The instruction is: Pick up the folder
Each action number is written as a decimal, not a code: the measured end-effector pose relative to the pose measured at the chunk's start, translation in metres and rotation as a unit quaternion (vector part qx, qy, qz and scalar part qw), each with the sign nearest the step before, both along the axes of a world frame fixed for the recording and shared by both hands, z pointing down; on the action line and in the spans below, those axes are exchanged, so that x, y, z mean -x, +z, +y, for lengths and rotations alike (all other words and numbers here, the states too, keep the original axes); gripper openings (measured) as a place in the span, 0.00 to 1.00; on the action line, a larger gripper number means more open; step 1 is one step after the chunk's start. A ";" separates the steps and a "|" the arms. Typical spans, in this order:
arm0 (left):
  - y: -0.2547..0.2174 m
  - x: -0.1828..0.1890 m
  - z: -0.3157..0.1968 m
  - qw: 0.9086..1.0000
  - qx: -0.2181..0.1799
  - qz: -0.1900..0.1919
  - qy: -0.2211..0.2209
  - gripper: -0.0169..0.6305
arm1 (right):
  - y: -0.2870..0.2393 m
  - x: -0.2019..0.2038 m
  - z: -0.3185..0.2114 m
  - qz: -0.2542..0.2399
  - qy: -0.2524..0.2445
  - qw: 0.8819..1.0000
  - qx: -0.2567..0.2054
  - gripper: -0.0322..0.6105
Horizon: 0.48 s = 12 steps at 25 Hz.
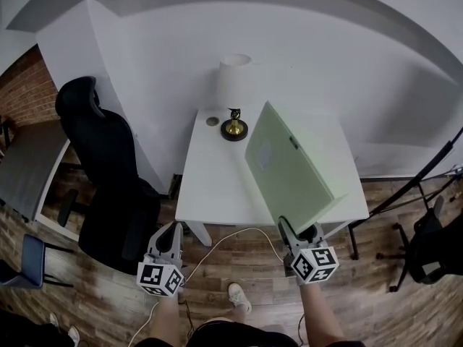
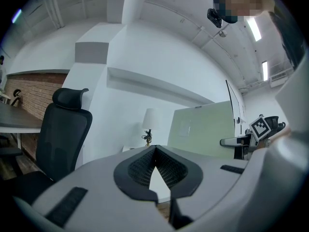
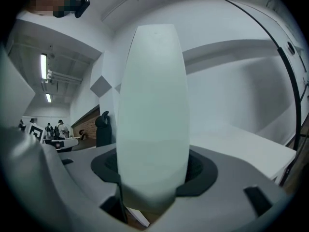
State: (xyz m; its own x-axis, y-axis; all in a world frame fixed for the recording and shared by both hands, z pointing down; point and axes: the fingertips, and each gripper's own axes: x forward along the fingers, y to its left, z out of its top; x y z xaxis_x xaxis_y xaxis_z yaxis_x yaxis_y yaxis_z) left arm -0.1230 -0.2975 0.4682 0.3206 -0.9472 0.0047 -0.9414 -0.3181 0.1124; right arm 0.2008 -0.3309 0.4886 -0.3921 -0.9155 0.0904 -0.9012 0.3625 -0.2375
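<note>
The pale green folder (image 1: 289, 172) is lifted off the white table (image 1: 217, 186) and stands on edge, tilted, over the table's right half. My right gripper (image 1: 298, 230) is shut on its near lower corner. In the right gripper view the folder (image 3: 152, 115) fills the space between the jaws of the right gripper (image 3: 152, 168) and hides most of what lies ahead. My left gripper (image 1: 171, 233) hangs off the table's front left corner, over the floor, shut on nothing. From the left gripper view, the left gripper (image 2: 154, 148) points at the table, with the folder (image 2: 203, 129) to its right.
A white lamp (image 1: 233, 78) on a dark round base (image 1: 234, 129) and a small round thing (image 1: 212, 121) stand at the table's back edge. A black office chair (image 1: 108, 172) is left of the table. A white cable (image 1: 217, 238) lies on the wooden floor; black stands (image 1: 427, 230) are at right.
</note>
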 end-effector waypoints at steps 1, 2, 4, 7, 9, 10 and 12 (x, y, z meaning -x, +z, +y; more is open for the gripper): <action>0.000 0.000 0.001 1.000 0.000 0.000 0.000 0.05 | -0.001 -0.001 0.001 0.005 0.002 1.000 -0.003 0.51; 0.000 0.000 0.001 1.000 0.000 0.001 0.000 0.05 | -0.003 -0.003 0.003 0.009 0.004 1.000 -0.005 0.51; -0.002 0.000 0.002 1.000 0.000 0.002 0.000 0.05 | -0.006 -0.006 0.005 0.011 0.009 1.000 -0.009 0.51; -0.004 -0.002 0.003 1.000 -0.001 0.003 0.001 0.05 | -0.010 -0.013 0.007 0.005 0.017 1.000 -0.011 0.51; -0.004 -0.002 0.004 1.000 0.001 0.003 0.000 0.05 | -0.011 -0.017 0.010 0.000 0.023 1.000 -0.012 0.51; -0.004 -0.002 0.004 1.000 0.002 0.003 -0.002 0.05 | -0.012 -0.018 0.011 -0.001 0.026 1.000 -0.013 0.51; -0.005 0.000 0.006 1.000 0.002 0.003 -0.002 0.05 | -0.014 -0.021 0.014 -0.001 0.031 0.999 -0.015 0.51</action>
